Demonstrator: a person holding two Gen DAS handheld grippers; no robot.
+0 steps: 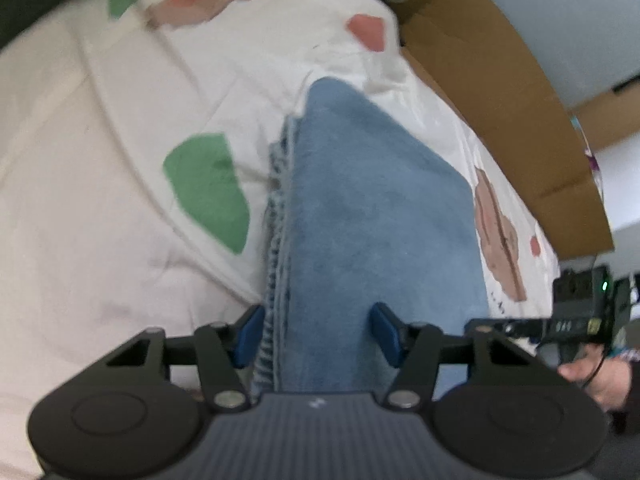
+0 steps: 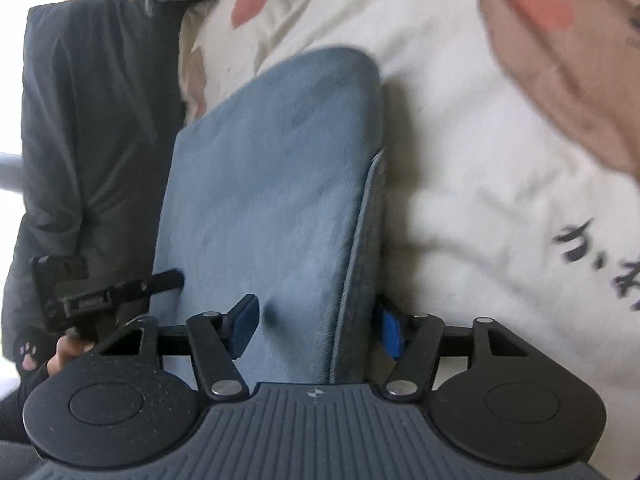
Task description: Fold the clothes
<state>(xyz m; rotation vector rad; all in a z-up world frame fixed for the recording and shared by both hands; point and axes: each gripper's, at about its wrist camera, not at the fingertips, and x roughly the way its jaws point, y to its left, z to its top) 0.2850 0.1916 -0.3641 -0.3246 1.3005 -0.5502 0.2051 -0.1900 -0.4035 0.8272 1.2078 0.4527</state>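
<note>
The blue cloth (image 1: 372, 216) lies centre frame on the cream printed bedspread (image 1: 100, 160), already doubled into a thick stack, with the left gripper (image 1: 316, 332) and right gripper (image 2: 316, 324) each straddling its near end, jaws apart, so final folds or placing remain.

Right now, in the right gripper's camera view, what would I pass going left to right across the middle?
Dark grey garment → folded blue cloth → cream printed bedcover → its tan printed patch at the far right.
</note>
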